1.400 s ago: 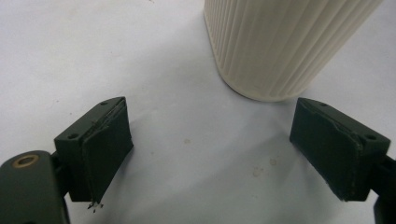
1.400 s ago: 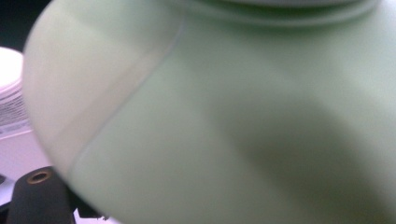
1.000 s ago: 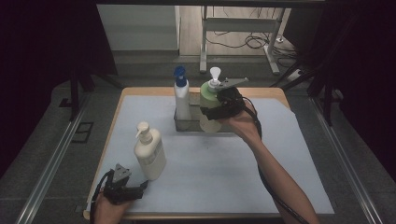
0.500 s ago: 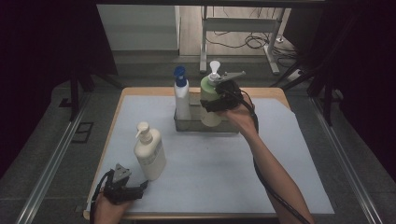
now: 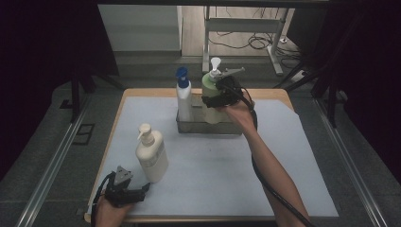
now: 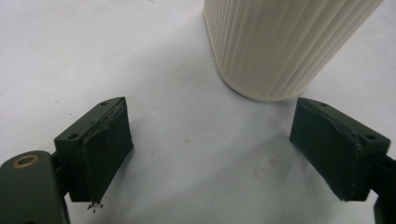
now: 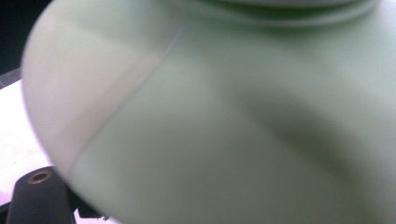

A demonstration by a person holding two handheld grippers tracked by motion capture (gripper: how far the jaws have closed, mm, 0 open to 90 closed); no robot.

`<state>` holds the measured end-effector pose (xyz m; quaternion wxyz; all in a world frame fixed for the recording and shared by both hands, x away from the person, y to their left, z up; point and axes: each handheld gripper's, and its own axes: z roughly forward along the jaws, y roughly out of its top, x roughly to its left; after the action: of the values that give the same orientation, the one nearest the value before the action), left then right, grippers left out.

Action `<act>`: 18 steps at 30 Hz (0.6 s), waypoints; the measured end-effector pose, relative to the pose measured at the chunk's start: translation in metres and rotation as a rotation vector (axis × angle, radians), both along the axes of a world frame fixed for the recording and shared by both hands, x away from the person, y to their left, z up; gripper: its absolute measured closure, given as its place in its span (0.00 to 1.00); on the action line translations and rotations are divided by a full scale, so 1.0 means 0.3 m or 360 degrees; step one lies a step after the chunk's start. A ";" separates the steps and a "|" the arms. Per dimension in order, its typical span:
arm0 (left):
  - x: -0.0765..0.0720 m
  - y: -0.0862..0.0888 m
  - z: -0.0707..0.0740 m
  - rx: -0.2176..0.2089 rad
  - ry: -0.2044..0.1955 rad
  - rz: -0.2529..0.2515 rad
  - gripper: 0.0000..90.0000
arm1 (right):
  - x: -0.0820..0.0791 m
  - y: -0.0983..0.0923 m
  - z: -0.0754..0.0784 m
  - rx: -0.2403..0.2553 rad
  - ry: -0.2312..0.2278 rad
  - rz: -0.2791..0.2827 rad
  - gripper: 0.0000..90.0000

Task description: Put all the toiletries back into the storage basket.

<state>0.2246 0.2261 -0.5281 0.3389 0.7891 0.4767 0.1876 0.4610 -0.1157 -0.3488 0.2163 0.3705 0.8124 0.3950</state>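
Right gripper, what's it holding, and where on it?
The right gripper grips the green pump bottle around its body, below the pump; left gripper holds nothing.

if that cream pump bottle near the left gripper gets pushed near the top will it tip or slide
The cream pump bottle stands tall on a narrow base, so a high push would probably tip it. Its ribbed sides may give some grip, and it looks like stiff plastic. The smooth white mat might let a low push slide it.

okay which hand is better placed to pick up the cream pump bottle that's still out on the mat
Left. The left gripper rests on the mat with jaws open right beside the cream pump bottle, while the right gripper is clamped on the green pump bottle at the metal tray.
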 end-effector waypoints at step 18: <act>0.000 0.000 0.000 0.0000 0.0001 0.0000 0.14 | 0.048 0.018 -0.045 -0.0010 0.0027 -0.0042 0.14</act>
<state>0.2247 0.2260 -0.5281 0.3389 0.7891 0.4767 0.1874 0.4756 -0.1105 -0.3623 0.2157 0.3839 0.8104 0.3863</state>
